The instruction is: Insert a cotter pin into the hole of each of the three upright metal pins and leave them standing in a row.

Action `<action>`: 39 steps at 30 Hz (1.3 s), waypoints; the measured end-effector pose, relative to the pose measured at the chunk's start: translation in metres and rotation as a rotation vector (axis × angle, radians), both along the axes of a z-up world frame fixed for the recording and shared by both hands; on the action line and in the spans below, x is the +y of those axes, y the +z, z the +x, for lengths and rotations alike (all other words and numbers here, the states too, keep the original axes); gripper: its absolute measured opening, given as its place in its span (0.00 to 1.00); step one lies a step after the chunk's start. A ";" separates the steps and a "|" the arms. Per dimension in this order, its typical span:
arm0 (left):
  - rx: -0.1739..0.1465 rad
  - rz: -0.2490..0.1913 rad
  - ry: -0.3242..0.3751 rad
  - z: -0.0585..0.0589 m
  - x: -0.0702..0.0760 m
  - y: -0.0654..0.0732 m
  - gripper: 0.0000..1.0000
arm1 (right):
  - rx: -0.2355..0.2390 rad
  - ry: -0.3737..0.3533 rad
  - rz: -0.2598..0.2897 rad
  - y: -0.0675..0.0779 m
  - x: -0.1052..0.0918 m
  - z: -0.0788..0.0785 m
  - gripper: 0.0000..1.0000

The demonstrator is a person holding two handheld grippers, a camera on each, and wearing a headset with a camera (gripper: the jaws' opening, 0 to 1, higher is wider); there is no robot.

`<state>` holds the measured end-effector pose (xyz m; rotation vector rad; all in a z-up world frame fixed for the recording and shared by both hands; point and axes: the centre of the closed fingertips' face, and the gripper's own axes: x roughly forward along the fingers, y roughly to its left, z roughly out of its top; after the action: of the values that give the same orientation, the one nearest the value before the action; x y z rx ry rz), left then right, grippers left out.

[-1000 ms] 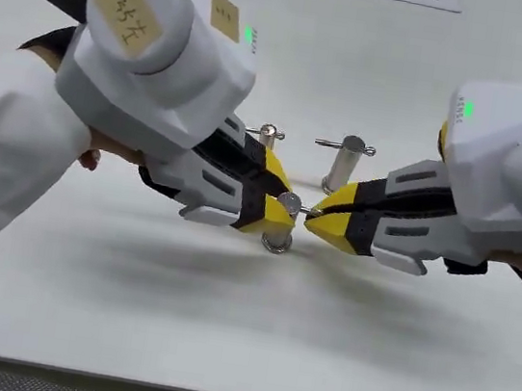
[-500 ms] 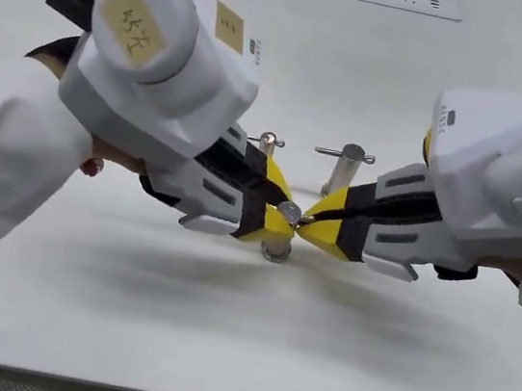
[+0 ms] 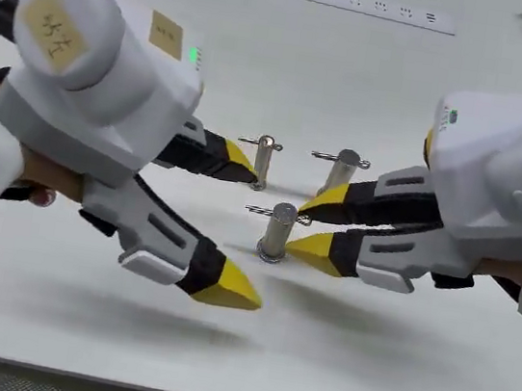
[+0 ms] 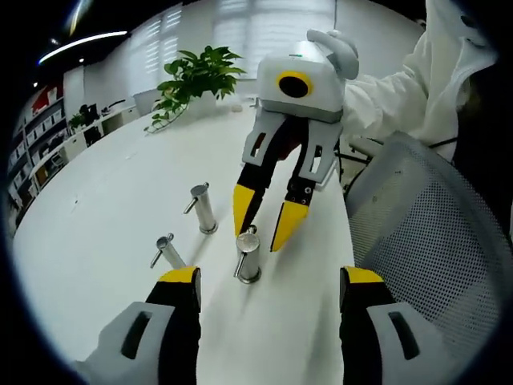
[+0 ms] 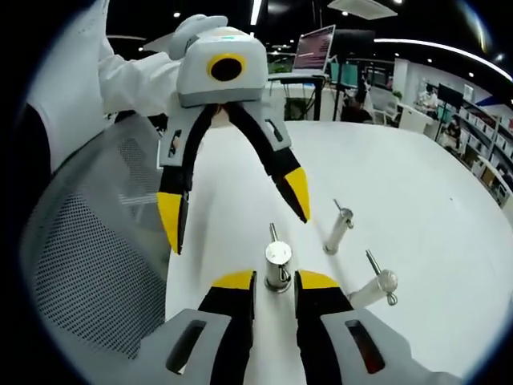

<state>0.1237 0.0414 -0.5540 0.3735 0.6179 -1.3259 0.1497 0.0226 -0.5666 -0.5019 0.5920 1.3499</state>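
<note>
1. Your left gripper hangs at the left of the head view. Its jaws are spread wide, one yellow tip up near the rear pins and the other low over the tabletop. They hold nothing.
2. Your right gripper comes in from the right with its jaws only narrowly parted. In the right gripper view the two tips sit either side of the front metal pin. You cannot tell there whether they touch it.
3. The front metal pin stands upright on the tabletop between the two grippers. A cotter pin lies across its top through the hole, its looped end toward your right gripper's tips.
4. Behind it stand the left rear metal pin and the right rear metal pin, well apart from each other. Each has a pin through its top: the left rear cotter pin and the right rear cotter pin.
5. In the head view the front metal pin stands before the gap between the two rear ones, so the three make a triangle and not a straight line.
6. A power strip lies at the far edge of the tabletop. A potted plant and a mesh chair show in the left gripper view.
</note>
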 end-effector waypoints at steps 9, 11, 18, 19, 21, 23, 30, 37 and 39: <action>0.060 -0.111 0.145 -0.009 0.017 0.009 0.85 | 0.034 -0.019 -0.014 -0.007 0.009 0.001 0.15; 0.097 -0.148 0.161 -0.013 0.021 0.010 0.86 | 0.037 -0.024 -0.014 -0.008 0.010 0.002 0.15; 0.086 -0.175 0.157 -0.022 0.019 0.015 0.99 | 0.044 -0.020 -0.019 -0.011 0.016 0.004 0.11; 0.087 -0.181 0.153 -0.023 0.017 0.016 0.99 | 0.044 -0.017 -0.020 -0.011 0.017 0.004 0.10; 0.095 -0.179 0.147 -0.026 0.014 0.017 0.99 | 0.038 -0.017 -0.024 -0.011 0.018 0.005 0.09; 0.089 -0.161 0.131 -0.029 0.013 0.016 0.99 | 0.029 -0.003 -0.027 -0.011 0.018 0.005 0.09; 0.066 -0.131 0.085 -0.032 0.018 0.010 0.99 | 0.004 0.001 -0.042 -0.009 0.015 0.001 0.08; 0.069 -0.127 0.077 -0.033 0.019 0.010 0.99 | -0.010 -0.012 -0.008 0.006 -0.009 0.004 0.07; 0.074 -0.135 0.074 -0.034 0.019 0.012 0.99 | -0.011 -0.032 -0.003 0.009 -0.023 0.009 0.07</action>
<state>0.0897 0.0601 -0.5417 0.1902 0.5943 -1.3066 0.1586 -0.0001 -0.5571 -0.5003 0.5904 1.3152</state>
